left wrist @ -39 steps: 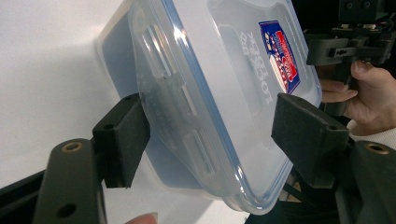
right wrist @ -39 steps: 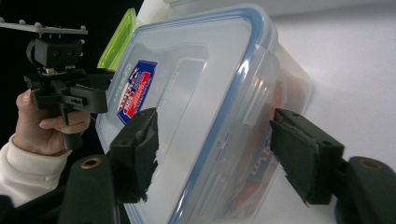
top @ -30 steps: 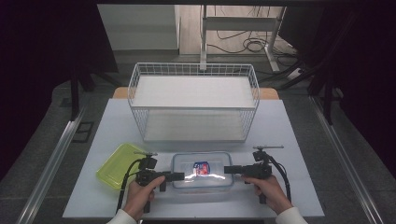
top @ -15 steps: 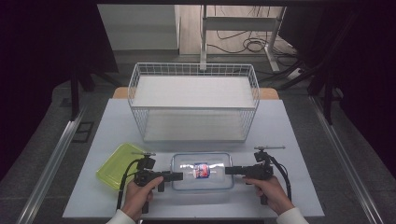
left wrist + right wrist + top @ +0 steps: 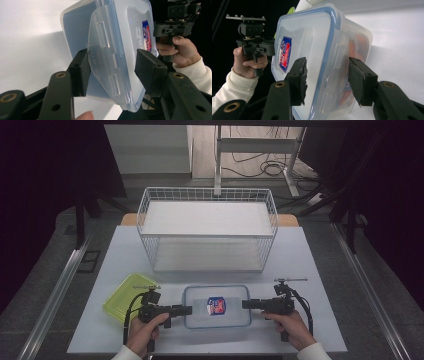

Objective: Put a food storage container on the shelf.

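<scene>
A clear plastic container (image 5: 216,317) with a blue-rimmed lid and a red-and-blue label (image 5: 216,305) lies on the white table near the front edge. My left gripper (image 5: 187,310) is at its left end and my right gripper (image 5: 246,304) at its right end. In the left gripper view the open jaws of the left gripper (image 5: 113,65) straddle a side latch flap (image 5: 102,50) that sticks out. In the right gripper view the right gripper (image 5: 327,75) stands open around the opposite latch (image 5: 337,55). Orange-red contents (image 5: 358,41) show through the wall.
A yellow-green lid (image 5: 122,296) lies on the table left of the container, beside my left hand. A white wire basket (image 5: 207,195) stands behind it at mid-table. The table's front edge (image 5: 210,352) runs just below both hands.
Both grippers have drawn outward from over the lid toward the container's two short ends. The container itself has stayed in place.
</scene>
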Motion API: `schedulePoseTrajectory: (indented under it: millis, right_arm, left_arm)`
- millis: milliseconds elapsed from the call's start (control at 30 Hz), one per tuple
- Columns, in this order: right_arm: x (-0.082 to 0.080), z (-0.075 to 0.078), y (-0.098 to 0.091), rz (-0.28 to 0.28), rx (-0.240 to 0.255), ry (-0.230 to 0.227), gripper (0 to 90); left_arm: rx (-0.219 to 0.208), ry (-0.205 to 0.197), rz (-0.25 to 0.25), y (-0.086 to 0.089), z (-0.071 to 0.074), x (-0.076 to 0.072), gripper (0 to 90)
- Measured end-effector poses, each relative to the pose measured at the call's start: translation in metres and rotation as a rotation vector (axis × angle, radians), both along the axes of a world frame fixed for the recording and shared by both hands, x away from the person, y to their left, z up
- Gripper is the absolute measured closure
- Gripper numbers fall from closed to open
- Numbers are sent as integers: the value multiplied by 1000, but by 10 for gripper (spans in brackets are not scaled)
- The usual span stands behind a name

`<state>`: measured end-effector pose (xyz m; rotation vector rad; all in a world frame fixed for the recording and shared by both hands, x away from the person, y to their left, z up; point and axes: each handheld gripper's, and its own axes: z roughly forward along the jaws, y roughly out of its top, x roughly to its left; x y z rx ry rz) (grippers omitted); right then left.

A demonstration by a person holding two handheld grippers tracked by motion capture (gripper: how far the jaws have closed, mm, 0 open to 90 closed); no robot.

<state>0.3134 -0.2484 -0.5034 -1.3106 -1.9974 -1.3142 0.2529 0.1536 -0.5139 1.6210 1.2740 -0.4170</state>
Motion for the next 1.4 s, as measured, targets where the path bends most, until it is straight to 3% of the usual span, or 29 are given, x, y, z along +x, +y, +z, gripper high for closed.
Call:
schedulePoseTrajectory:
  millis: [767,1400]
  right_arm:
    - [-3,2,-2,-33,44,30,561]
    - [-1,5,-2,-42,43,26,553]
  left_arm:
    - [14,-13,26,1,4,-1,492]
    - [9,-30,21,2,11,0,514]
